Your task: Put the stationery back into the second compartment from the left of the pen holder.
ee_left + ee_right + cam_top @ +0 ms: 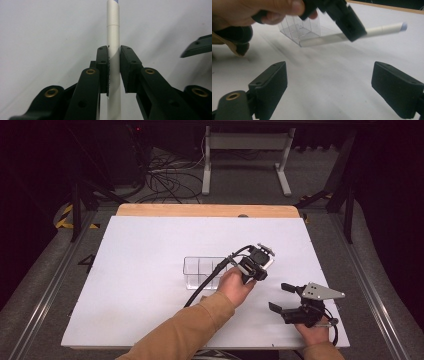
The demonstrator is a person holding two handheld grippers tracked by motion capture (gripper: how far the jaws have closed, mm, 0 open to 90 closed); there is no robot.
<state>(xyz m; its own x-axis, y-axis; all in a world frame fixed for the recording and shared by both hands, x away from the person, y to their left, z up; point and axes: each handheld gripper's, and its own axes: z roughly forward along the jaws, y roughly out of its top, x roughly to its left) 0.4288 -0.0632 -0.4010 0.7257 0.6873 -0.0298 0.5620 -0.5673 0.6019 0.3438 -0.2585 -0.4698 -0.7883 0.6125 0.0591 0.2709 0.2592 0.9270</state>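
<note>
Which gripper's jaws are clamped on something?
The left gripper: its jaws pinch a white pen above the table. The right gripper stands wide open, with nothing between its jaws.

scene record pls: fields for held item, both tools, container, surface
held item: white pen-like stick, clamped across its length, both ends sticking out past the pads
left tool: shut on the stick, held above the board, next to the container
right tool: jaws wide apart, nothing between them, at the board's near right corner
container: clear plastic box with dividers, upright; contents cannot be told
surface: white board on a wooden table
stick vs container: in the right gripper view, one end lies in front of the box; contact cannot be told
</note>
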